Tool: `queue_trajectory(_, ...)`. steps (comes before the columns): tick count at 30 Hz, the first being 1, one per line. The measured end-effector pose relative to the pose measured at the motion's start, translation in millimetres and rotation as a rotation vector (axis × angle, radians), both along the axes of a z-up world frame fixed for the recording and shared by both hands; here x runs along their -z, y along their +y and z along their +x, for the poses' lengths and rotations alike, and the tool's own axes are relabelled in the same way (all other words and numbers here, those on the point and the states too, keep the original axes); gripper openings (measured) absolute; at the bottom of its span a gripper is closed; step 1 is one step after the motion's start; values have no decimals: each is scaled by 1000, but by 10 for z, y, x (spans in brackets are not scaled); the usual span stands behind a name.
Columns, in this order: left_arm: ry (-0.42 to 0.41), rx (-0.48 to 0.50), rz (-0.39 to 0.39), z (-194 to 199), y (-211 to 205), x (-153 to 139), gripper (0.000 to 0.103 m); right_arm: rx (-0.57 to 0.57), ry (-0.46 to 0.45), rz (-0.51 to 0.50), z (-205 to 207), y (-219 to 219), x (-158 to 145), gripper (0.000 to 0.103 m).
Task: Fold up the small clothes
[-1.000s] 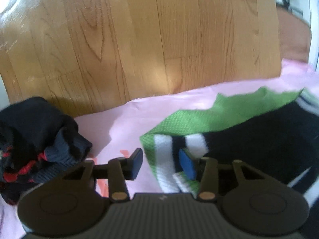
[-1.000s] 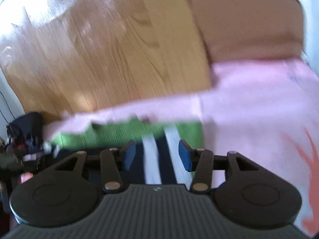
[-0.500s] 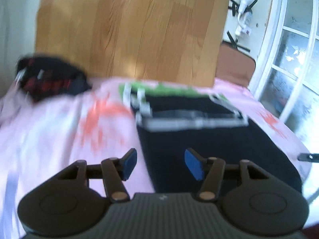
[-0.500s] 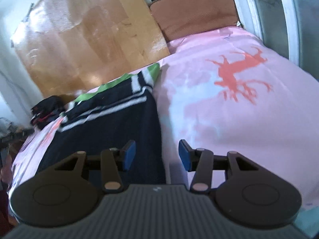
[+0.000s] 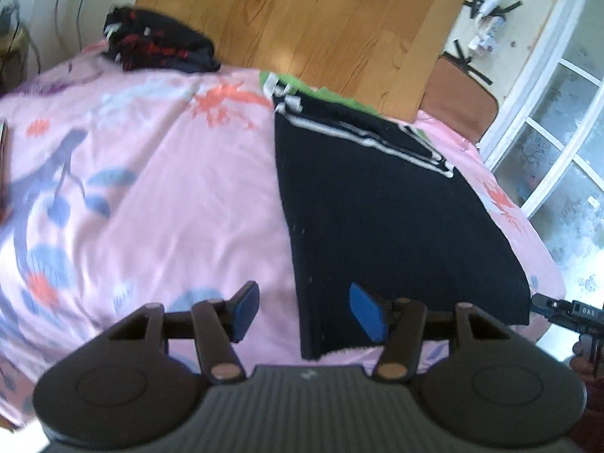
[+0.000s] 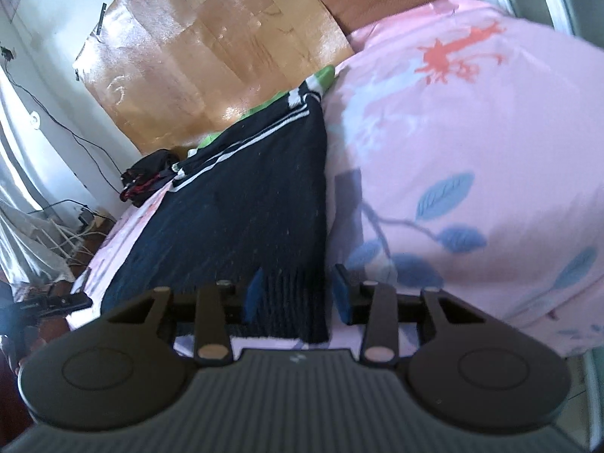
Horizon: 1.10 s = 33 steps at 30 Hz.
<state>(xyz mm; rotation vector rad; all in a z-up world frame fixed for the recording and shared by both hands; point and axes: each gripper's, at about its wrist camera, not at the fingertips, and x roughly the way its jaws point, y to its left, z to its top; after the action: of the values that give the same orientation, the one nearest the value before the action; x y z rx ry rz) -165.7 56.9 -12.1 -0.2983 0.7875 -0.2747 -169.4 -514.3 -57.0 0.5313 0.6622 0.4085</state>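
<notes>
Black knit sweater with white stripes and a green collar lies flat on the pink floral bedsheet. Its left hem corner sits between the spread jaws of the left gripper, untouched. The right gripper straddles the ribbed right corner, jaws closing, pads apart from it

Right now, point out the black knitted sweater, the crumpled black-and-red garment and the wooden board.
black knitted sweater [image 5: 385, 219]: left wrist view, plain middle.
crumpled black-and-red garment [image 5: 158, 43]: left wrist view, centre.
wooden board [image 6: 211, 49]: right wrist view, face.
</notes>
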Motion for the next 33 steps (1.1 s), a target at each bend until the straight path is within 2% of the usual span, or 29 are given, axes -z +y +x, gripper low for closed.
queue_trajectory(2, 44, 0, -37, 27, -8, 91, 58, -6, 11, 17, 1, -17, 26, 43)
queue_trajectory(3, 43, 4, -49, 22, -22, 118, 62, -8, 15, 18, -2, -26, 35, 43)
queue_trajectory(5, 36, 20, -80, 25, -61, 140, 79, -7, 17, 25, -2, -54, 51, 43)
queue_trajectory(6, 43, 22, -96, 38, -78, 152, 79, -6, 20, 38, 7, -62, 57, 43)
queue_trajectory(7, 58, 23, -107, 56, -96, 174, 75, -6, 27, 48, 19, -64, 76, 43)
queue_trajectory(9, 98, 29, -100, 91, -126, 226, 41, -25, 49, 50, 50, -28, 106, 39)
queue_trajectory(10, 130, 32, -85, 119, -135, 264, 8, -46, 50, 34, 57, 23, 104, 33)
queue_trajectory(11, 149, 33, -96, 132, -121, 284, 9, -65, 48, 19, 59, 61, 96, 14)
queue_trajectory(12, 147, 31, -106, 129, -115, 265, 9, -80, 42, 14, 52, 74, 76, 11)
queue_trajectory(14, 103, 48, -135, 97, -103, 146, 9, -112, 8, 31, 24, 64, -21, 11)
queue_trajectory(17, 11, 56, -250, 120, 6, -86, 9, -147, -78, 82, 6, 25, -236, 11)
queue_trajectory(20, -48, 30, -306, 371, 75, -286, 9, -111, -169, 122, 168, -14, -457, 11)
queue_trajectory(24, -102, -4, -298, 961, 74, -535, 9, -20, -193, 146, 749, 7, -642, 11)
queue_trajectory(26, -103, -38, -294, 1373, 84, -627, 9, 51, -165, 128, 1139, 33, -690, 11)
queue_trajectory(28, -83, -122, -256, 1776, 98, -623, 16, 142, -113, 143, 1551, 42, -682, 11)
queue_trajectory(29, -54, -189, -218, 1925, 125, -586, 26, 177, -102, 152, 1763, 54, -669, 17)
queue_trajectory(31, 7, -281, -152, 2089, 159, -499, 32, 230, -84, 81, 2009, 83, -635, 45)
queue_trajectory(32, 1, -271, -162, 2067, 180, -471, 39, 271, -63, 55, 2031, 56, -629, 61)
queue_trajectory(33, -24, -244, -170, 2007, 194, -451, 45, 279, -76, 65, 1981, 19, -632, 61)
